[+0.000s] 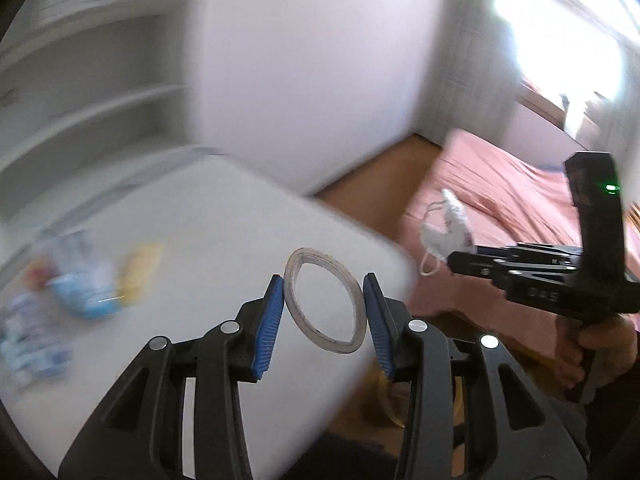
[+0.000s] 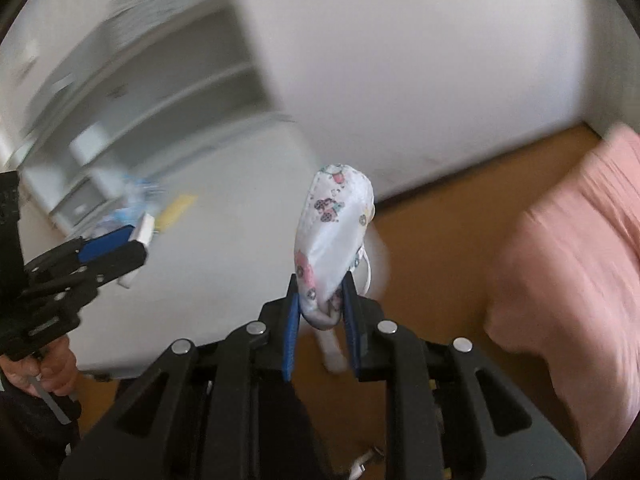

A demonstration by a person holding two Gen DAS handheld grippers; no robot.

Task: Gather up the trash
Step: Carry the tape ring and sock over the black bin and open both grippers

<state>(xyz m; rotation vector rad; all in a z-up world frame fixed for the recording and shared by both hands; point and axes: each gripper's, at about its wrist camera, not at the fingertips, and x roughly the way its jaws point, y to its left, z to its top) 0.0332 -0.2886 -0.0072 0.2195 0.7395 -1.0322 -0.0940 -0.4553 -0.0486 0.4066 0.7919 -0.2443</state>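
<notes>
A nearly spent tape roll (image 1: 325,301) sits squeezed into an oval between the blue pads of the left gripper (image 1: 325,312), carried in the air over the white table (image 1: 224,232), while the right gripper (image 2: 320,314) is clamped on the bottom edge of a printed face mask (image 2: 334,224) that stands up above the wooden floor (image 2: 432,248). Both pieces look pinched at their edges for carrying — likely toward a bin, which is not in view. Blurred wrappers (image 1: 80,288) lie on the table, probably yet to be collected.

You face a white wall (image 1: 312,80) above a wood floor (image 2: 436,240), open shelves (image 1: 92,92) left, white bench (image 1: 208,240) below, pink bed (image 1: 500,192) right under a bright window (image 1: 560,32).
</notes>
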